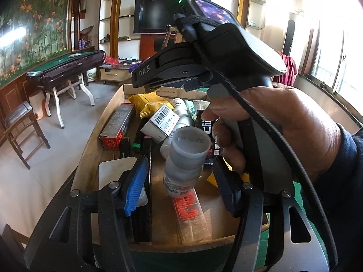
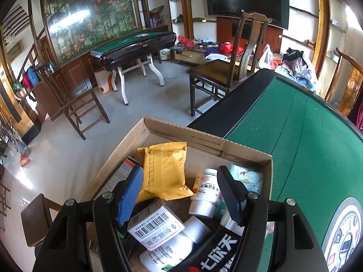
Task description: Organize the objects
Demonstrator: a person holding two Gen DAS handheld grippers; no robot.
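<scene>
A cardboard box [image 2: 204,141] sits at the corner of a green-topped table [image 2: 306,149] and holds several items. My right gripper [image 2: 179,174] hangs open over it, its pads touching nothing. Below it lie a yellow packet [image 2: 165,170], a white bottle [image 2: 205,191], a barcoded white box [image 2: 156,229] and a black packet [image 2: 215,251]. In the left wrist view my left gripper [image 1: 179,159] is open around a tilted white bottle [image 1: 183,167] whose base faces the camera. There are gaps on both sides of this bottle. A hand [image 1: 283,124] holds the right gripper's handle above the box [image 1: 90,158].
A red and grey carton [image 1: 118,124] and dark pens lie along the box's left wall. A wooden chair [image 2: 226,74] stands just beyond the table corner. A second green-topped table [image 2: 136,43] and another chair [image 2: 77,99] stand farther off on the tiled floor.
</scene>
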